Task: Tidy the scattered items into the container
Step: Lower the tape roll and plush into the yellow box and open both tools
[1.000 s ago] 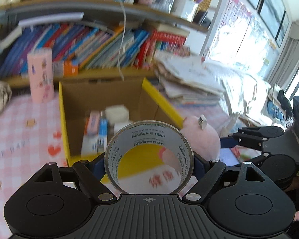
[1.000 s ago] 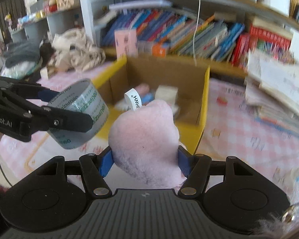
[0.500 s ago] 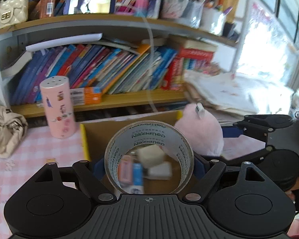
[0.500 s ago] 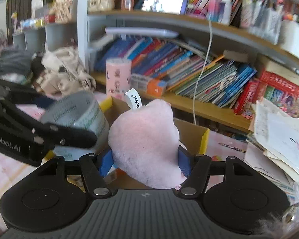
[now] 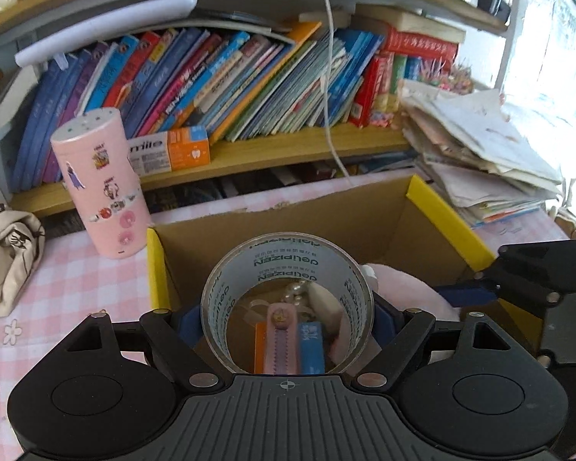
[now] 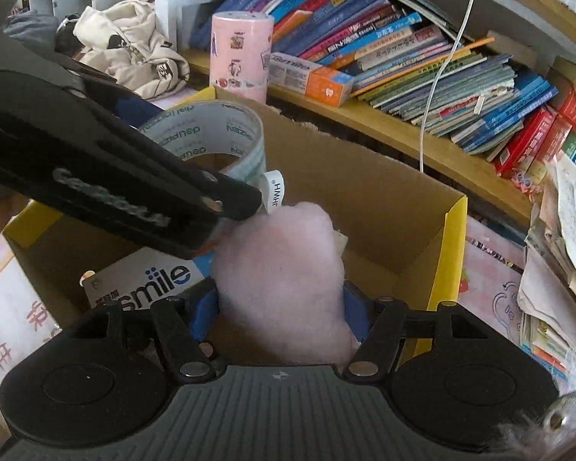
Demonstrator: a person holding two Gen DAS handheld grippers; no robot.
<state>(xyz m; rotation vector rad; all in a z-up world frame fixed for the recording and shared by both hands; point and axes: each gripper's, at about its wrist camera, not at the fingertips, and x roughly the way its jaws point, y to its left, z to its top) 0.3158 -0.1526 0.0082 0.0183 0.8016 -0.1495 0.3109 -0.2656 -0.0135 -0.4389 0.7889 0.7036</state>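
Tape roll [image 5: 287,299] and pink plush [image 6: 280,269] now lowered over the cardboard box [image 6: 364,199] opening

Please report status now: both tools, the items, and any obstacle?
Left tool shut on tape roll. Right tool shut on pink plush toy. Both over cardboard box. Tools crowd each other.

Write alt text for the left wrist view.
The left hand-held gripper holds a tape roll over an open cardboard box. A pink plush, gripped by the right hand-held gripper, hangs beside it; bookshelves stand behind.
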